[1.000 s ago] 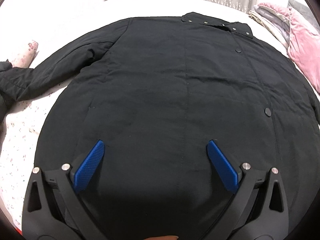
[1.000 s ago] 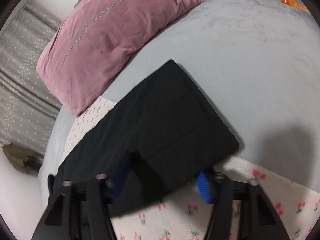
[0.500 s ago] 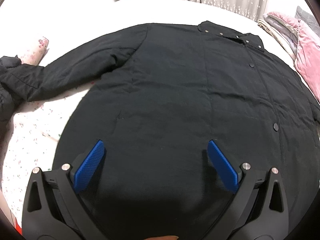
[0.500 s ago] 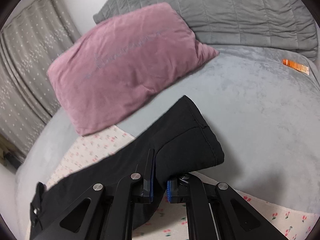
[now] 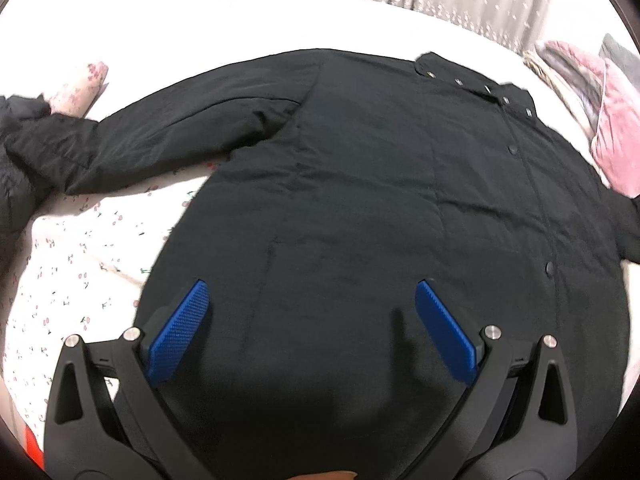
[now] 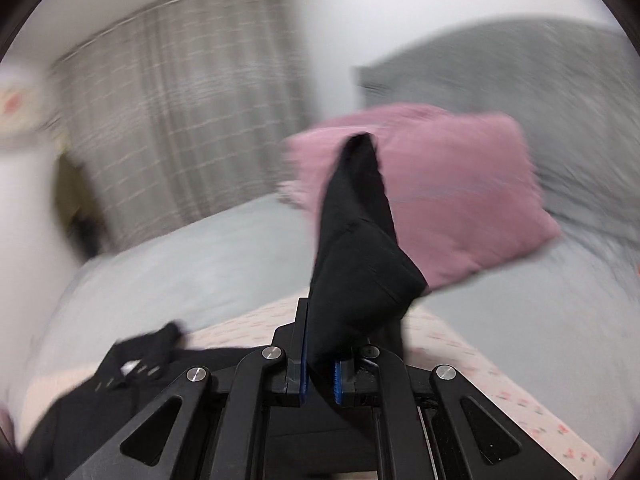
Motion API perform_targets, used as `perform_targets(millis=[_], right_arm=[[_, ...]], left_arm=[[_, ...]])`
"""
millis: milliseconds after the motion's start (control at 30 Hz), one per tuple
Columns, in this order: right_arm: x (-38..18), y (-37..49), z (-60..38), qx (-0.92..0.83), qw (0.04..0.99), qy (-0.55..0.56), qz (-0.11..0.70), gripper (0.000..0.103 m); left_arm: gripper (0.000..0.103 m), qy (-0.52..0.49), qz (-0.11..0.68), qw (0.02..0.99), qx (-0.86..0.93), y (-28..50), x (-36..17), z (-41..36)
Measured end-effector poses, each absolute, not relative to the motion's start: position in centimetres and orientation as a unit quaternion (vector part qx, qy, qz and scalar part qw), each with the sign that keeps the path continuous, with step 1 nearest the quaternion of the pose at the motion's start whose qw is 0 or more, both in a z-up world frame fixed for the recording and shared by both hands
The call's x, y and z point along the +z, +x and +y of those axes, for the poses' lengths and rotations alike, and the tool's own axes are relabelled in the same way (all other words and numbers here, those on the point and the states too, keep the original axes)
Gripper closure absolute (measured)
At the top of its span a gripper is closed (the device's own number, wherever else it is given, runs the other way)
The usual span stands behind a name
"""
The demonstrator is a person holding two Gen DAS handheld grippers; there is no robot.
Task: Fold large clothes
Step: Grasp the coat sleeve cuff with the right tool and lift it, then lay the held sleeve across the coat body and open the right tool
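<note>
A large black jacket (image 5: 380,200) lies spread flat on the bed, collar with snaps at the far right, one sleeve (image 5: 160,140) stretched out to the left. My left gripper (image 5: 312,320) is open and empty, hovering over the jacket's lower body. My right gripper (image 6: 320,364) is shut on the jacket's other sleeve (image 6: 360,248), near its cuff, and holds it lifted so the cuff end stands up in front of the camera. The jacket's collar (image 6: 140,356) shows at lower left in the right wrist view, which is blurred by motion.
The bed has a white cherry-print sheet (image 5: 72,264) and a grey blanket (image 6: 180,264). A pink pillow (image 6: 460,200) lies near a grey quilted headboard (image 6: 540,88); the pillow also shows in the left wrist view (image 5: 616,128). Another dark garment (image 5: 16,168) lies at the far left. Curtains (image 6: 180,92) hang behind.
My right gripper closed on the sleeve near its cuff and lifted it off the bed, swinging left. My left gripper drifted left over the jacket and stayed open.
</note>
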State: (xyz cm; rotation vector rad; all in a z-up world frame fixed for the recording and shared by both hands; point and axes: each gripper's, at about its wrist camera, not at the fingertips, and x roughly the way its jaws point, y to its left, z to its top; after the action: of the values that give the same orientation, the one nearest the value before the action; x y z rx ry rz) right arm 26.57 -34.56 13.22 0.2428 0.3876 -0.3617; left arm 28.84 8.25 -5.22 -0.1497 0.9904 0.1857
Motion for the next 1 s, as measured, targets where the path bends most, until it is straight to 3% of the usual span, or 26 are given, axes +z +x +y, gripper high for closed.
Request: perform_targets(millis=[200, 333, 500, 667, 800, 933, 1000], right_arm=[[12.1, 32.3, -18.2, -0.044, 0.974, -0.009, 0.221, 0.095], [6.3, 36.0, -8.1, 0.002, 0.953, -0.117, 0.278, 0.095], [-1.2, 38.8, -4.2, 0.015, 0.929, -0.11, 0.353, 0.094], [-5.7, 39.6, -3.4, 0.044, 0.903, -0.112, 0.412, 0.083], [-6.0, 38.8, -3.4, 0.086, 0.896, -0.114, 0.42, 0.051], [-4.8, 36.9, -3.4, 0.121, 0.913, -0.054, 0.385, 0.039], [-6.3, 37.8, -3.2, 0.099, 0.899, -0.062, 0.422, 0.039]], left_arm=[[0.0, -0.116, 0.467, 0.869, 0.114, 28.9, -4.9, 11.5], [0.0, -0.125, 0.47, 0.866, 0.118, 29.1, -5.1, 12.2], [0.0, -0.133, 0.47, 0.864, 0.118, 29.4, -5.3, 12.7], [0.0, -0.137, 0.474, 0.862, 0.114, 29.5, -5.4, 12.9], [0.0, -0.141, 0.469, 0.864, 0.118, 29.3, -5.2, 13.4], [0.0, -0.151, 0.47, 0.861, 0.124, 29.2, -5.3, 14.2], [0.0, -0.156, 0.471, 0.859, 0.126, 29.2, -5.3, 14.6]])
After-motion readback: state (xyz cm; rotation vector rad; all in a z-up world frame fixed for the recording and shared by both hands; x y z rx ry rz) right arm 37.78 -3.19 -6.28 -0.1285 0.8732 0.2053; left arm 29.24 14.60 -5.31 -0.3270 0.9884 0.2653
